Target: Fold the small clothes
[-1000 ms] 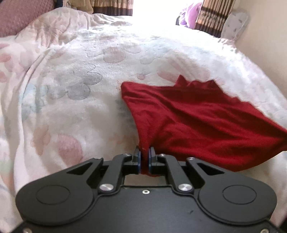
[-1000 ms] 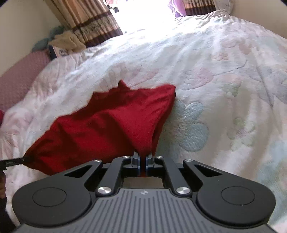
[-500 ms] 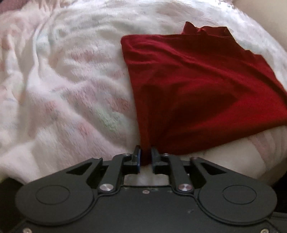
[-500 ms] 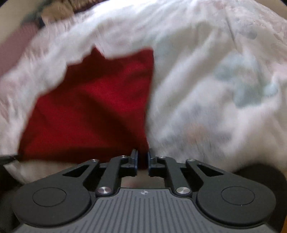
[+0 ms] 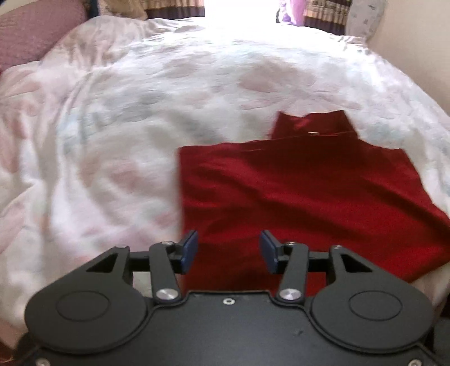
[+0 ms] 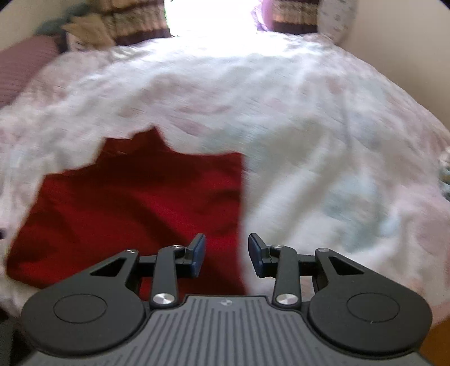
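Note:
A small red garment (image 5: pixel 303 197) lies spread flat near the front edge of the bed; it also shows in the right wrist view (image 6: pixel 135 205). A narrower part with a notched edge (image 5: pixel 312 124) sticks out at its far side. My left gripper (image 5: pixel 228 252) is open and empty, just above the garment's near left corner. My right gripper (image 6: pixel 226 254) is open and empty, over the garment's near right corner, its right finger over the blanket.
The garment rests on a white floral blanket (image 5: pixel 126 126) that covers the bed. A purple pillow (image 5: pixel 31 33) lies at the far left. Curtains (image 6: pixel 132 22) and a bright window are behind the bed. A beige wall (image 5: pixel 419 42) is on the right.
Both grippers were shut on the garment's near corners and pulled it toward the bed's front edge. Both have opened and let go, and the garment lies flat.

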